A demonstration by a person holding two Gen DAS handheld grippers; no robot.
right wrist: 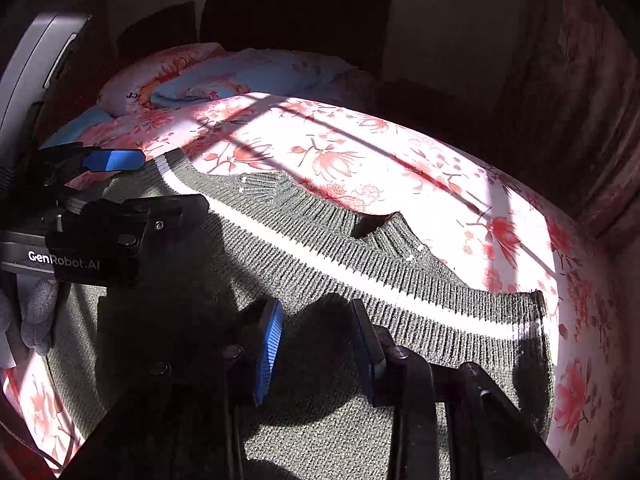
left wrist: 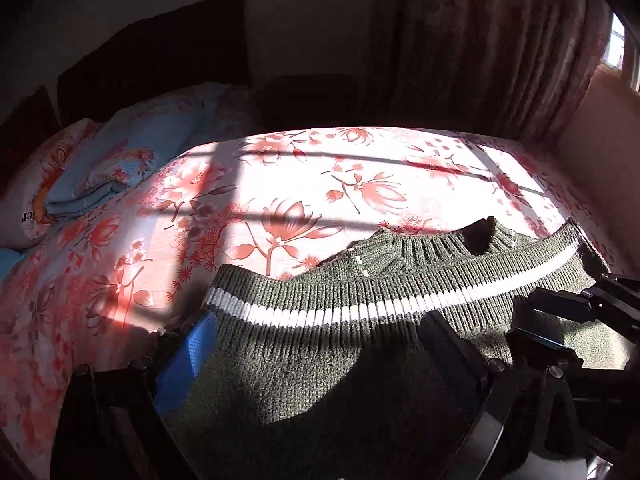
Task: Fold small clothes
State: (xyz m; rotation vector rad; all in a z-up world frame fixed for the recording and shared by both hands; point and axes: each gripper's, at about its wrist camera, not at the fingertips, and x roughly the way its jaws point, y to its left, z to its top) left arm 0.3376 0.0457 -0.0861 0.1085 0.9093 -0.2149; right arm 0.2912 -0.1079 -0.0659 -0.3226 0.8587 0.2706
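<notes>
Sweater (left wrist: pixel 320 360), dark green knit with a white stripe (left wrist: pixel 360 312) across its ribbed band, lies spread flat on the floral bedsheet (left wrist: pixel 280 184), its collar pointing toward the far side of the bed. My left gripper (left wrist: pixel 316 348) hangs over it with jaws spread wide, one blue pad at the sweater's left edge, nothing pinched. My right gripper (right wrist: pixel 316 344) hovers above the knit too, its blue pads (right wrist: pixel 269 344) parted, no cloth between them. Pillows (left wrist: pixel 120 156) sit stacked by the dark headboard (left wrist: pixel 152 48), well apart from the sweater
</notes>
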